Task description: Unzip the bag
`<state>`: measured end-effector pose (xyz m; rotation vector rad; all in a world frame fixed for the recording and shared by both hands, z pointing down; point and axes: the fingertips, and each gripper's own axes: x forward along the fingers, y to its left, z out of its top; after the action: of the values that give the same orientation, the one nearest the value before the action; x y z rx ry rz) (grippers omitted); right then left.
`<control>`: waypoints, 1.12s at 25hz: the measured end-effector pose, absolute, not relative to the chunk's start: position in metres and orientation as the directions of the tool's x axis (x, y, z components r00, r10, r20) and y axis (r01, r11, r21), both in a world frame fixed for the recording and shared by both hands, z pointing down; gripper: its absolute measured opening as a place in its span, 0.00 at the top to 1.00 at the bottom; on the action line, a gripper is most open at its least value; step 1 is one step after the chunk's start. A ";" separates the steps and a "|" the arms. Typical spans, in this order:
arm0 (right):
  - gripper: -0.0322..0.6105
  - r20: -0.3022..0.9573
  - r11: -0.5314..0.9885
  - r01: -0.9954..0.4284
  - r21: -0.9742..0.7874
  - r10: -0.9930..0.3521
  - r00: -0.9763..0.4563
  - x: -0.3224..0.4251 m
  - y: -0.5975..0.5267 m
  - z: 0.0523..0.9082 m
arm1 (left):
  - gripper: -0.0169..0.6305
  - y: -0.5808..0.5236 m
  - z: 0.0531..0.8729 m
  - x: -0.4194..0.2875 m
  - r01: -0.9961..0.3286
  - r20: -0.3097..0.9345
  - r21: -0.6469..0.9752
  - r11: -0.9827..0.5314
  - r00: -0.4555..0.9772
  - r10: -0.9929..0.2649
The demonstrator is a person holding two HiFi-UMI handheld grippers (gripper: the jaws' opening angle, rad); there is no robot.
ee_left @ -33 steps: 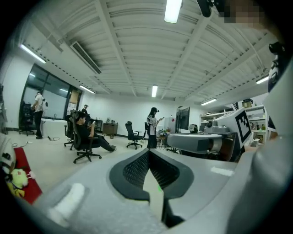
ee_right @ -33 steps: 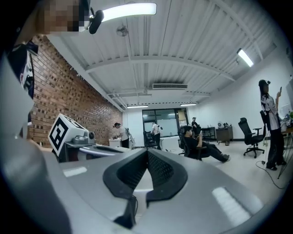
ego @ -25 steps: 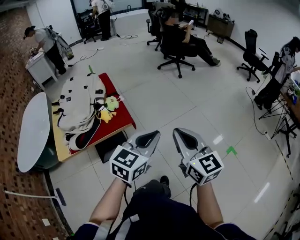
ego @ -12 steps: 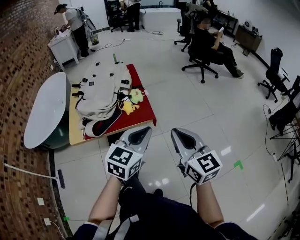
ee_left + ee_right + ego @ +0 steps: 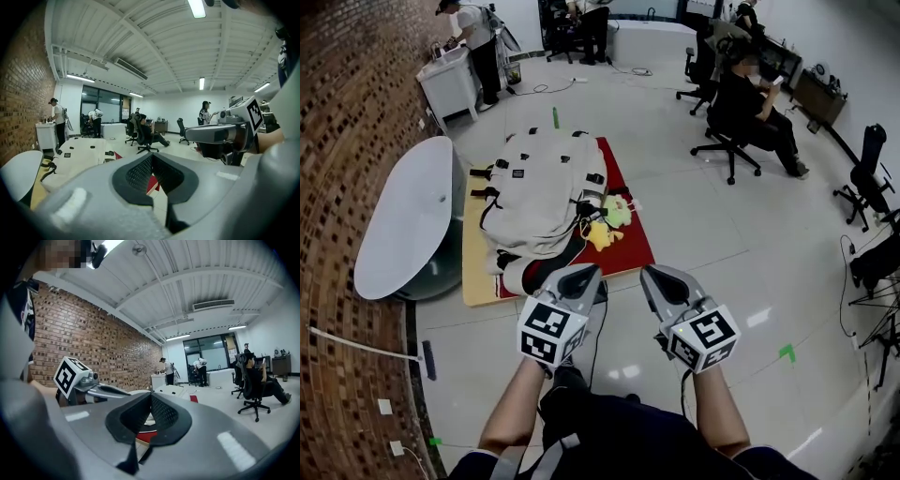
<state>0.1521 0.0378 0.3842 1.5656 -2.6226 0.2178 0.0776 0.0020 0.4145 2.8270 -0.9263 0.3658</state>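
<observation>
The cream backpack [image 5: 539, 187] lies flat on a red cloth [image 5: 630, 251] spread over a low wooden desk [image 5: 474, 272], its black straps and buckles facing up. A small yellow and green plush toy [image 5: 607, 223] rests against its right side. The left gripper [image 5: 579, 278] and the right gripper [image 5: 662, 278] are held side by side in front of the person, pointing toward the desk's near edge, and neither touches the bag. On both grippers the fingers are pressed fully together with nothing between them. The left gripper view shows the backpack beyond the closed tips, off to the left. A white oval table [image 5: 408, 220] stands to the left of the desk beside the brick wall [image 5: 347, 122]. Farther back a person sits in an office chair [image 5: 733, 141].
</observation>
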 end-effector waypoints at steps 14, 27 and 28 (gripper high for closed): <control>0.94 0.342 0.380 -0.923 -0.056 -0.861 -0.376 0.087 -0.107 0.453 | 0.97 -0.129 0.484 0.011 -0.544 0.348 0.147 -0.826 0.810 -0.472; 0.79 0.589 0.553 -0.833 -0.004 -0.672 -0.449 0.056 -0.185 0.553 | 0.85 -0.176 0.543 -0.004 -0.685 0.493 0.216 -0.696 0.692 -0.528; 0.79 0.603 0.576 -0.818 0.005 -0.654 -0.457 0.055 -0.190 0.562 | 0.84 -0.177 0.548 -0.004 -0.696 0.510 0.210 -0.686 0.677 -0.531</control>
<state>0.0547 -0.1896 0.5619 1.1707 -2.2516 0.3865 -0.0041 -0.1766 0.5481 2.5022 -0.9606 0.5859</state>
